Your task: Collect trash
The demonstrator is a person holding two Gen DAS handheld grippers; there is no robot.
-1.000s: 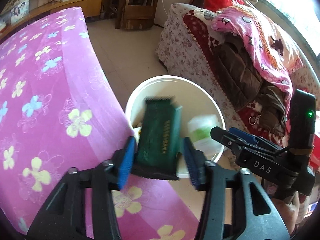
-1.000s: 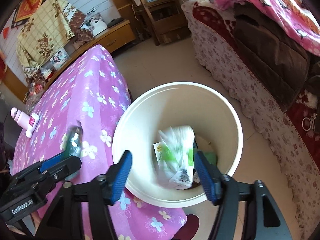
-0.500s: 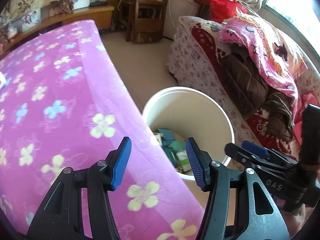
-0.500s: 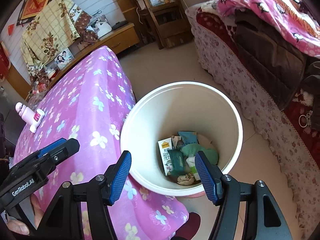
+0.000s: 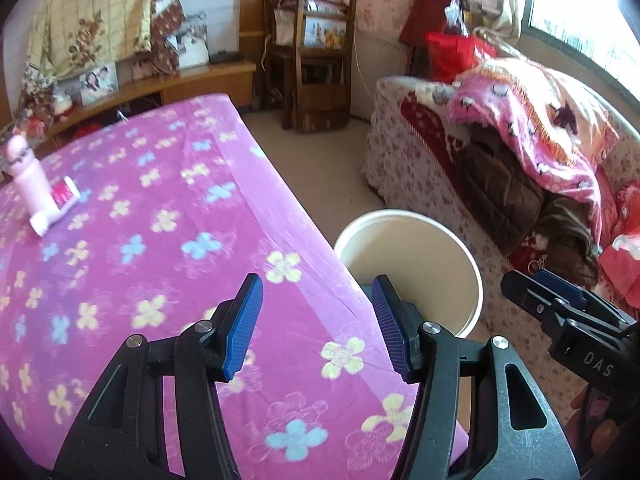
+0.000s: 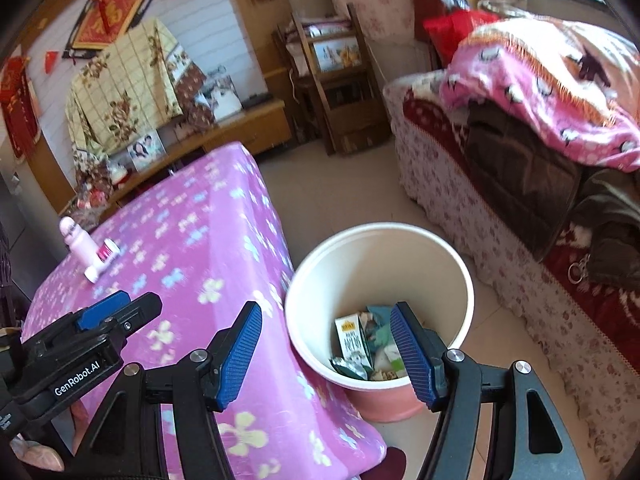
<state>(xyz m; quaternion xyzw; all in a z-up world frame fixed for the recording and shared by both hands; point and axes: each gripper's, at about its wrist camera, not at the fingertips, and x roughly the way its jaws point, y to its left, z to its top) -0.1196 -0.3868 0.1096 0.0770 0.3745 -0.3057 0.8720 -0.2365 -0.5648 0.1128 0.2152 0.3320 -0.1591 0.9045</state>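
A white bucket [image 6: 460,268] [image 5: 476,280] stands on the floor beside the table. Inside it lies the trash [image 6: 360,348]: a small carton, green wrappers and scraps. My left gripper [image 5: 316,320] hangs open above the table's edge, nothing between its blue pads. My right gripper [image 6: 326,354] is open too, raised above the table corner and the bucket's near rim, and holds nothing. Each gripper shows in the other's view, the right gripper [image 5: 560,304] at the right and the left gripper [image 6: 108,312] at the left.
The table wears a pink flowered cloth [image 5: 140,240]. A pink bottle [image 5: 28,176] [image 6: 78,244] and a small tube stand at its far left. A sofa piled with blankets and clothes [image 5: 520,152] runs along the right. A wooden chair [image 5: 316,80] and low shelf are behind.
A green packet left my left gripper and a white-green bag left my right gripper; both now lie in the bucket. Both grippers rose and tilted up, showing more of the table and room.
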